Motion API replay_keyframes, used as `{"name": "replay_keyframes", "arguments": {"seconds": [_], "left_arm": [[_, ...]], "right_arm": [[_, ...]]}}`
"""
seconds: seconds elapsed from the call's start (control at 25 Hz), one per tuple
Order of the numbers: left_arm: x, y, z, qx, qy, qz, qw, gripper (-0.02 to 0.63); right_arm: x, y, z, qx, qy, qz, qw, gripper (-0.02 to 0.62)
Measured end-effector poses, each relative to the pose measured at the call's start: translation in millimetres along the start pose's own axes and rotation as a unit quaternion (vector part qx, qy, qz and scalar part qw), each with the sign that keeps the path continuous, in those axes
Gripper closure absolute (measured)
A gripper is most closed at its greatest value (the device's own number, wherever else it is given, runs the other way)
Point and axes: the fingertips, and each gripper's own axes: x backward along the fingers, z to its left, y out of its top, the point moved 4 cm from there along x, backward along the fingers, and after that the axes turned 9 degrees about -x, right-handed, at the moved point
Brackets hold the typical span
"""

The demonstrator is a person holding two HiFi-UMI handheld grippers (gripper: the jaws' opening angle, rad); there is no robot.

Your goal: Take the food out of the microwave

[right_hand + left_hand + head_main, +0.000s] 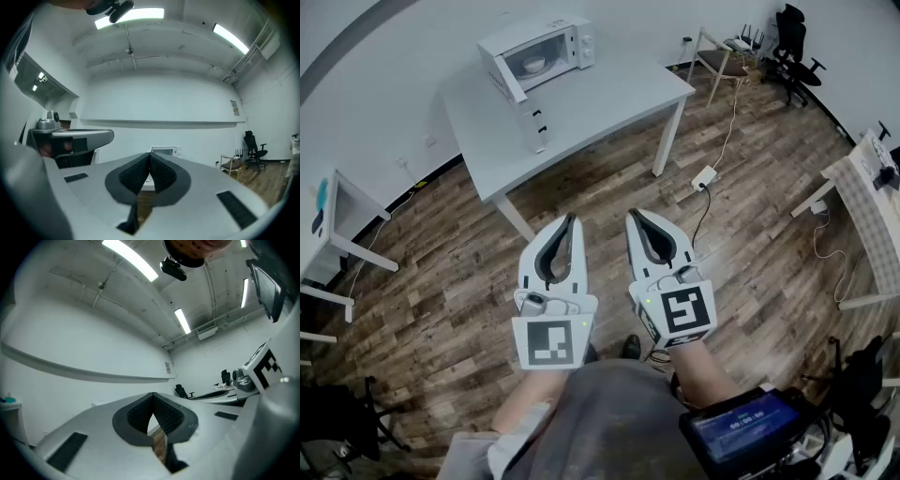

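The white box-shaped microwave stands at the far corner of the white rectangular table, and a pale bowl of food shows in its front. Whether its door is open I cannot tell. The left gripper and the right gripper hover well short of the table, each with its jaws together on nothing. By my reading, the approach, the grasp and the lifting out all remain.

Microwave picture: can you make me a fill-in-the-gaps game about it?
The microwave stands on a white ____.
Inside it sits a pale ____.
The left gripper and the right gripper are held over the wooden floor, and the jaws of both are ____.
Missing words: table; bowl; shut.
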Motion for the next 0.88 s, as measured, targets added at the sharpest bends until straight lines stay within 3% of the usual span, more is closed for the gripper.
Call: {"name": "replay_keyframes", "arguments": {"seconds": [0.48,0.88], "left_arm": [[-22.4,-4.4,-36.3,-0.008,-0.015,0.014,0.9997,0.6],[-46.1,-17.8,-78.9,-0.009,-0.03,0.033,0.9989,0.6]], "right_arm": [[10.4,-4.0,-39.0,-0.023,0.006,-0.009,1.0,0.589],[16.8,-23.3,-91.2,-0.047,0.005,0.018,0.999,0.588]]}}
